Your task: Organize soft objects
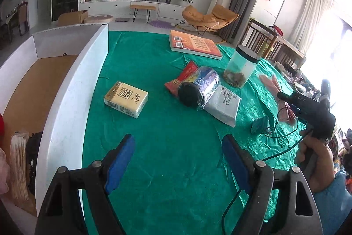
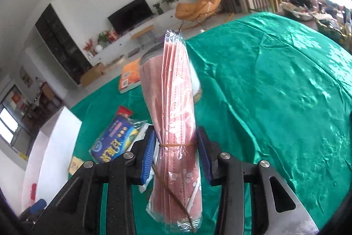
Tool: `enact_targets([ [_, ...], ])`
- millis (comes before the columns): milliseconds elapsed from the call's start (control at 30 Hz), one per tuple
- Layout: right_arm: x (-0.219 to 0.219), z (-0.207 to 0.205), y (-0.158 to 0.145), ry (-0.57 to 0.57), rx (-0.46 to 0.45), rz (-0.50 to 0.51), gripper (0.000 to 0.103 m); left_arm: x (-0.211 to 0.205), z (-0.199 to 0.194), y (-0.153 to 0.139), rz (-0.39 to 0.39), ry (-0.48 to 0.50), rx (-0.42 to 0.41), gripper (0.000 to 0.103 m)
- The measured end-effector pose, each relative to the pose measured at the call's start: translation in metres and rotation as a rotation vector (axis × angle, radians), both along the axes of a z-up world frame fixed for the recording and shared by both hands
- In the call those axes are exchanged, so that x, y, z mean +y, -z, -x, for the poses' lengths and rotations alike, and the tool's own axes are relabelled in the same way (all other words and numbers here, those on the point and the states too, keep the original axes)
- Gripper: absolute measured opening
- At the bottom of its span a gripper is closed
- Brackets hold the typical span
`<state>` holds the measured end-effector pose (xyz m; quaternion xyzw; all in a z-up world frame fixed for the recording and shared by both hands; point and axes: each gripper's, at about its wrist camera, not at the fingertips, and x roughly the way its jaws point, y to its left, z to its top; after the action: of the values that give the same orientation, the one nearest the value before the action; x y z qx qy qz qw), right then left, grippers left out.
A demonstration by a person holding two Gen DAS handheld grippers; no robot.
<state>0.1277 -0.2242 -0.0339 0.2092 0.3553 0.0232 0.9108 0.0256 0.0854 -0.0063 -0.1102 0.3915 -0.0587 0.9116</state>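
Note:
My right gripper (image 2: 175, 130) is shut on a pack of pink face masks (image 2: 173, 102) in clear plastic, bound with a rubber band. The pack stands upright above the green tablecloth (image 2: 275, 91). My left gripper (image 1: 178, 140) is open and empty, low over the cloth beside a white box (image 1: 72, 85). On the cloth ahead of it lie a yellow tissue pack (image 1: 126, 99), a blue and black roll of bags (image 1: 199, 86) on a red packet (image 1: 182, 76), and a grey-white tissue pack (image 1: 224, 105). The box floor holds a beige bundle (image 1: 19, 164) and a dark item (image 1: 33, 153).
A clear jar with a black lid (image 1: 241, 68) and an orange book (image 1: 193, 43) sit toward the table's far side. A small teal pouch (image 1: 259, 123) and a black cable (image 1: 283, 136) lie at the right, near the person's hand (image 1: 314, 160).

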Motion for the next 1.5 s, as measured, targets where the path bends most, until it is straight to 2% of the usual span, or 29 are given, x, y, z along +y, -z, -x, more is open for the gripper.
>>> enact_targets([
  [100,-0.056,0.000,0.010,0.097,0.018,0.013,0.044,-0.002,-0.002,0.004,0.012,0.001,0.013,0.081],
  [133,-0.068,-0.002,0.013,0.100,0.028,0.009,0.050,-0.004,-0.003,0.006,0.010,0.003,0.019,0.081],
  [167,-0.083,0.001,0.013,0.108,0.035,-0.004,0.067,-0.006,-0.004,0.009,0.007,0.007,0.025,0.081],
  [200,-0.095,0.007,0.011,0.129,0.027,-0.011,0.070,-0.009,-0.006,0.013,0.003,0.012,0.034,0.081],
  [300,-0.120,0.024,0.012,0.180,-0.012,-0.019,0.071,-0.023,-0.016,0.030,-0.008,0.039,0.077,0.081],
  [400,-0.128,0.046,0.021,0.242,0.002,0.000,0.073,-0.041,-0.033,0.050,-0.017,0.075,0.122,0.081],
  [533,-0.117,0.054,0.034,0.227,0.070,0.111,0.073,-0.068,-0.060,0.072,-0.070,0.119,0.142,0.081],
  [667,-0.116,0.053,0.036,0.230,0.079,0.182,0.073,-0.082,-0.075,0.083,-0.088,0.146,0.132,0.081],
  [733,-0.119,0.052,0.044,0.222,0.107,0.171,0.073,-0.085,-0.079,0.088,-0.101,0.152,0.131,0.081],
  [867,-0.131,0.051,0.057,0.242,0.155,0.115,0.072,-0.088,-0.078,0.089,-0.136,0.166,0.106,0.081],
  [967,-0.136,0.055,0.057,0.255,0.136,0.096,0.071,-0.093,-0.075,0.092,-0.169,0.187,0.077,0.087],
  [1200,-0.122,0.048,0.057,0.232,0.167,0.201,0.077,-0.096,-0.078,0.095,-0.171,0.219,0.094,0.102],
  [1500,-0.119,0.048,0.058,0.227,0.173,0.226,0.078,-0.107,-0.078,0.099,-0.246,0.221,0.108,0.103],
])
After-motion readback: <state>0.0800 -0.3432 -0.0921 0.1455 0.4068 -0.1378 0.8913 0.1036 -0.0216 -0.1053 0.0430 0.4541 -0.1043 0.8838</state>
